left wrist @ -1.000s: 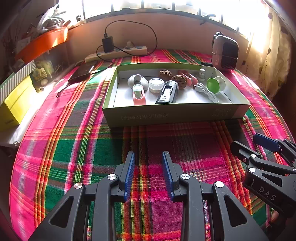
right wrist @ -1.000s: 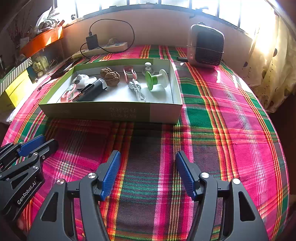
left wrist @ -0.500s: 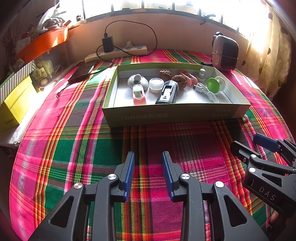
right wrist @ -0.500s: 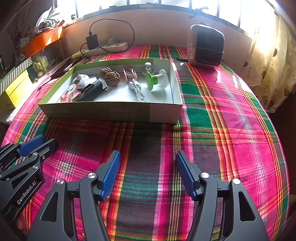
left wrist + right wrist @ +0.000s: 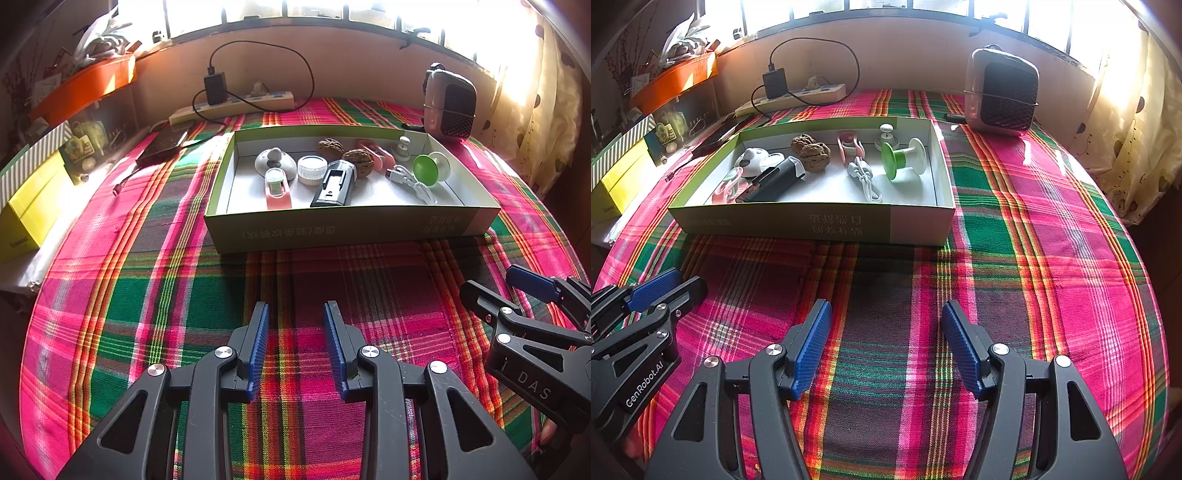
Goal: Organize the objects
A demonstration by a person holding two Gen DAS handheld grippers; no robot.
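Sunlight is pouring through the window at the far side onto a tabletop [image 5: 155, 295] covered in a pink, green and red plaid cloth, with a power strip [image 5: 232, 105] along the far wall and a small heater [image 5: 1001, 92] standing at the far right. You are holding both tools low over the near part of the cloth, well apart from the shallow green box [image 5: 351, 225] that is sitting across the middle. The left gripper [image 5: 295, 347] is standing with its jaws partly open and nothing between them; the right gripper [image 5: 886, 347] is standing with its jaws spread wider, also empty.

Everything to be organized appears to be lying inside the box already: a white dome-shaped piece [image 5: 275, 162], a small white jar [image 5: 312, 168], a pink-handled item [image 5: 277, 190], a dark rectangular device [image 5: 334, 184], two walnuts [image 5: 810, 149], a coiled white cable [image 5: 864, 175] and a green-and-white spool [image 5: 903, 158]. No loose items are showing on the bare cloth around it.

So you are either waiting at the start of a sort or resting at the close of one; the views do not settle which. If more is to be done, the next move is calling for a reach forward over the near wall of the box, lowering one pair of jaws around a single item. The dark device and the spool look easiest to clasp; the cable looks limp and likely to snag its neighbours.
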